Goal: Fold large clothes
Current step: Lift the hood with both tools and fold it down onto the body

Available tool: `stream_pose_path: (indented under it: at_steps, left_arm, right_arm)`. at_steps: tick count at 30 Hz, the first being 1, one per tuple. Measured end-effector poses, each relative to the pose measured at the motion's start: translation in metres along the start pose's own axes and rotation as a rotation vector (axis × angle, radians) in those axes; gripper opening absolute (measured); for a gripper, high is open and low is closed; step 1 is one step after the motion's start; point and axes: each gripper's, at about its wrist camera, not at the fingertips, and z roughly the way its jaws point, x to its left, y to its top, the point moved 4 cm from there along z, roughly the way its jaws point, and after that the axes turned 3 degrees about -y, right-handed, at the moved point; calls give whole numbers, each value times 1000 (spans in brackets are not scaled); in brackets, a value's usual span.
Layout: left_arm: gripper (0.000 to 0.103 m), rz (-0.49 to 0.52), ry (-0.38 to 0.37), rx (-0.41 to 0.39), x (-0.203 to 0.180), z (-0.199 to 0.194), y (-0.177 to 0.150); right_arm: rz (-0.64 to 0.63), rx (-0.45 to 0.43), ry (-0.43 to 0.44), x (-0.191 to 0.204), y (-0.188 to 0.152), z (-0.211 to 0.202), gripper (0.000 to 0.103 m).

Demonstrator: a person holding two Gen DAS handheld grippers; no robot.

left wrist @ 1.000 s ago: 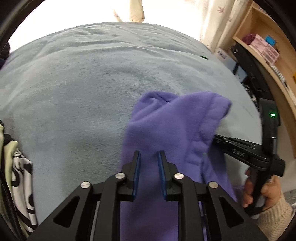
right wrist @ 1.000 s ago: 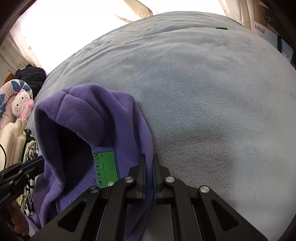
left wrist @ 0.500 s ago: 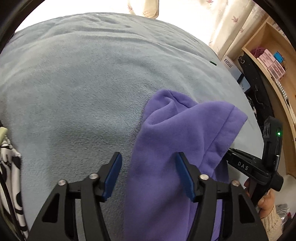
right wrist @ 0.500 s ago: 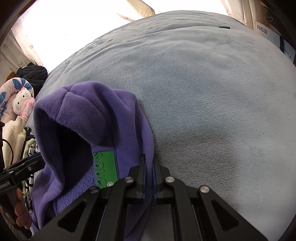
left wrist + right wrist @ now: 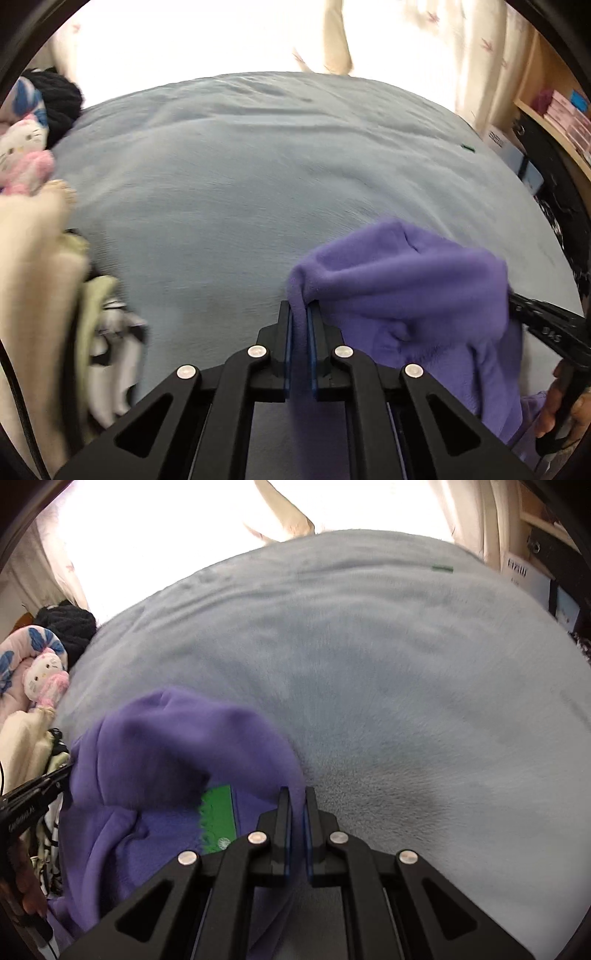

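A purple fleece garment [image 5: 402, 280] hangs between my two grippers above a grey-blue blanket [image 5: 236, 177]. My left gripper [image 5: 298, 310] is shut on the garment's left edge. In the right wrist view my right gripper [image 5: 295, 794] is shut on the garment's right edge [image 5: 177, 753], next to a green label [image 5: 218, 819] on the inside. The other gripper shows at the right edge of the left wrist view [image 5: 546, 328] and at the left edge of the right wrist view [image 5: 29, 797].
A pile of cream and black-and-white clothes [image 5: 44, 295] lies at the left. A Hello Kitty plush [image 5: 44, 679] and a black knitted item [image 5: 70, 627] sit at the far left. Wooden shelves with boxes [image 5: 561, 110] stand at the right. Curtains hang behind the bed.
My left gripper opened half a second ago, then moved left and closed on the garment's left edge. The right gripper kept its hold. Both views have tilted up.
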Motion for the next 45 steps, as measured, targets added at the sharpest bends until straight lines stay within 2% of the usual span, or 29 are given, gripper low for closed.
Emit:
stream_pose_path:
  at_steps: [7,13,17,20,24,26,31,32,33,35,36,40,45]
  left_arm:
    - [4,-30,1,-25,19,-64,-13]
    - [5,-40,-44,-45,22,-147,-44]
    - [5,-15,-62,-43,19,-201,-90]
    - [6,13,-85,5,16,-232,-143]
    - [7,36,-87,86,13,-252,-213]
    - [7,37,-96,142,15,-257,-251]
    - [11,8,-162,227,15,-267,-310]
    - [12,-3,-181,235,14,-269,-318]
    - [15,-20,-202,239,13,-272,-325]
    - [20,-42,-232,241,11,-273,-331]
    - [23,-58,-254,241,9,-274,-333]
    - [26,-154,-349,229,7,-267,-332]
    - [36,-306,-424,246,9,-243,-322]
  right_arm:
    - [-90,-98,29,29,-4,-86,4]
    - [-188,-165,54,47,-40,-181,5]
    - [-281,-202,48,54,-85,-234,5]
    - [-344,-197,12,58,-129,-257,5]
    - [-399,-109,-59,50,-196,-261,9]
    - [-381,-47,-61,42,-222,-259,9]
    - [-274,64,17,26,-270,-266,10]
    - [-246,83,39,23,-276,-267,14]
    - [-214,104,64,22,-282,-268,24]
    - [-166,129,102,24,-295,-271,39]
    - [-145,137,120,25,-298,-272,44]
    - [-19,196,230,32,-309,-269,47]
    - [217,273,325,30,-305,-248,63]
